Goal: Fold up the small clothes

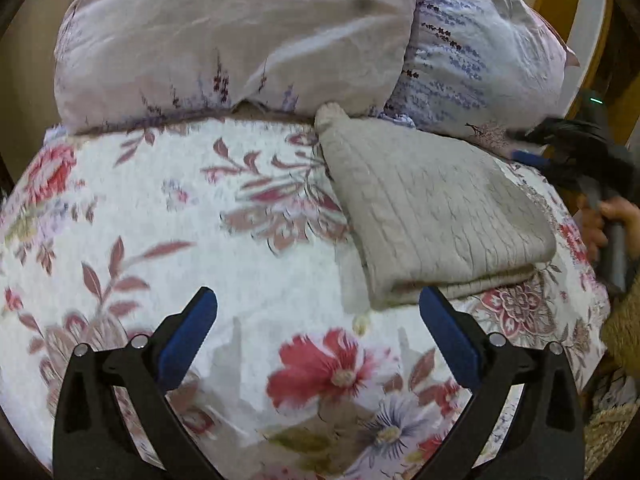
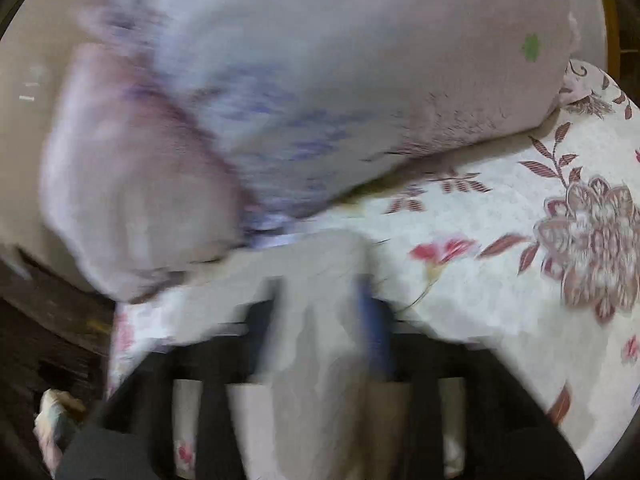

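We see the grey knit garment [image 1: 432, 216] folded flat on the floral bedspread [image 1: 200, 240], its narrow end touching the pillows [image 1: 240, 40] at the head of the bed and its long axis running from there toward the near right. The folded edge faces the left claw [image 1: 316, 312], which hovers above the bedspread with its blue pads [image 1: 188, 340] spread wide, gripping nothing. In the blurred right wrist view, the right claw [image 2: 320, 320] is pressed together on the garment's grey fabric. We read no label or writing.
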Demonstrator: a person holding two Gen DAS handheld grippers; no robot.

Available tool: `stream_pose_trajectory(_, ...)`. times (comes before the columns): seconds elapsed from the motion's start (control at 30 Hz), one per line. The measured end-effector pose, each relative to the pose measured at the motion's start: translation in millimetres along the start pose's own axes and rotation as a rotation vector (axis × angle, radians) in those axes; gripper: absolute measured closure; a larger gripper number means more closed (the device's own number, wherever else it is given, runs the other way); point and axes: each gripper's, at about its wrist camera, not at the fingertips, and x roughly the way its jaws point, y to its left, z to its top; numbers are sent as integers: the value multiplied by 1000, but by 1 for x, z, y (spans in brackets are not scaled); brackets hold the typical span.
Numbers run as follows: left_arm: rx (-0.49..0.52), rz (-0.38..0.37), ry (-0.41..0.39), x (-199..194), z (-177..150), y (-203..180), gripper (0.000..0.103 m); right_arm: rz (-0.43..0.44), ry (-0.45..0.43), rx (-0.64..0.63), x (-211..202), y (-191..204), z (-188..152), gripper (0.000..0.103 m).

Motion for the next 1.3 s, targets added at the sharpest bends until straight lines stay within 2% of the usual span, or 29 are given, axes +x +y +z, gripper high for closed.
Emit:
stream_pose_trajectory(0.07, -16, -14, 10, 4, -4, -2, 2, 58, 0, -55, -13, 12, -26, 34)
stream_pose_trajectory(0.13, -13, -22, 33, 9, -7, -6, 2, 40, 79, -98, 1, 21, -47, 35)
stream_pose_trajectory(0.17, -4, -22, 47, 13, -8, -11, 2, -48, 181, -108, 25, 15, -60, 35)
stream_pose_trajectory(0.2, 12, -10, 66, 19, -9, -17, 2, -115, 214, -116, 36, 9, -66, 35)
stream_pose_trajectory(0.23, 28, 8, 83, 24, -9, -22, 2, -137, 185, -124, 38, 12, -66, 38)
stream_pose_trajectory(0.3, 47, 35, 109, 33, -8, -33, 2, -191, 116, -103, 13, 12, -69, 38)
stream_pose_trajectory(0.37, 39, 31, 120, 39, -10, -39, 2, -183, 62, -100, -11, 11, -80, 25)
stream_pose_trajectory(0.4, 38, 36, 130, 42, -11, -41, 2, -201, 43, -107, -22, 9, -90, 10)
stream_pose_trajectory(0.43, 37, 42, 144, 46, -13, -42, 2, -210, 33, -116, -28, 7, -100, 9)
stream_pose_trajectory(0.5, 56, 75, 146, 50, -16, -47, 2, -253, 55, -167, -29, 5, -128, 9)
stream_pose_trajectory(0.63, 132, 165, 147, 56, -21, -59, 2, -304, 117, -227, -14, 8, -154, 8)
stream_pose_trajectory(0.73, 108, 177, 130, 56, -21, -58, 2, -360, 110, -316, -3, 21, -168, 1)
stream_pose_trajectory(0.83, 111, 180, 108, 55, -22, -58, 2, -410, 105, -386, 4, 30, -176, 1)
stream_pose_trajectory(1.0, 116, 178, 71, 53, -27, -57, 2, -407, 98, -381, 5, 29, -175, 1)
stream_pose_trajectory(1.3, 115, 178, 71, 53, -27, -57, 2, -405, 93, -385, 3, 28, -175, 1)
